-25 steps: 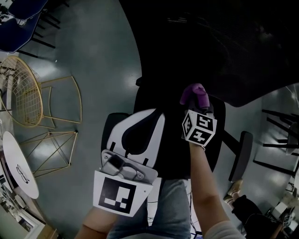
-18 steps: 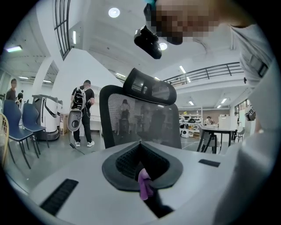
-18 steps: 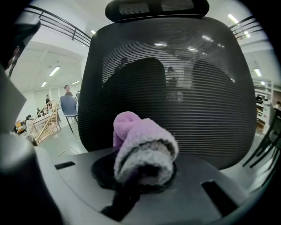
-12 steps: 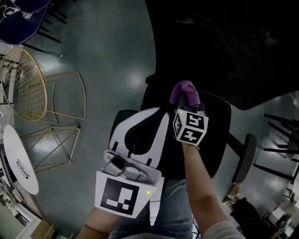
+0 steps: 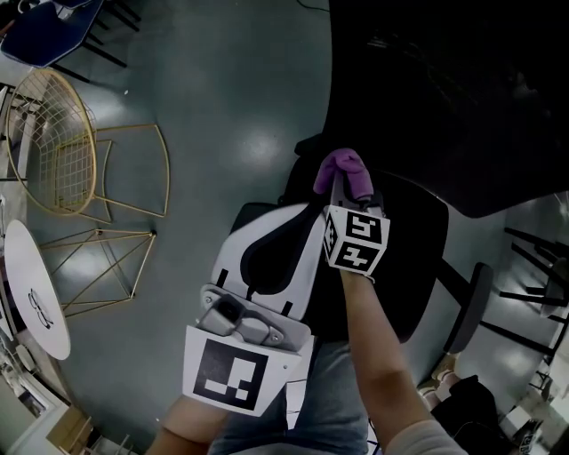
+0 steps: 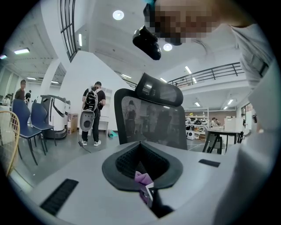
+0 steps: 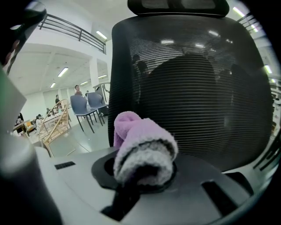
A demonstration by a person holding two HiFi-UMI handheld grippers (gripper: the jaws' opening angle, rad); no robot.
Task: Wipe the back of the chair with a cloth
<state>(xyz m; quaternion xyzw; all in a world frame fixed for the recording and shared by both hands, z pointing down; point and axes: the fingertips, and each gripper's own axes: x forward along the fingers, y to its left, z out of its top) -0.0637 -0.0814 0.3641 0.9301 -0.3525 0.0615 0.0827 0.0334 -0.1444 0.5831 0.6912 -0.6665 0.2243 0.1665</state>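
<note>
- Since a second ago the right gripper and its cloth have slid left along the chair. The left gripper has hardly moved.
- Far left in the head view, a gold wire chair stands on the grey floor, with a round white table below it.
- In the left gripper view, blue chairs stand at the left, and a person with a backpack stands well behind.
- The left gripper hovers just left of the right one. Its jaws meet at the tips with nothing clamped; through their padded hollow the cloth shows beyond.
- The purple cloth is bunched into a roll, and the right gripper's jaws are clamped on it.
- In the right gripper view the cloth sits in front of the lower left of the chair's black mesh back, very near it. Whether it touches the mesh cannot be told.
- The headrest tops the back.
- An armrest sticks out at the chair's right in the head view.
</note>
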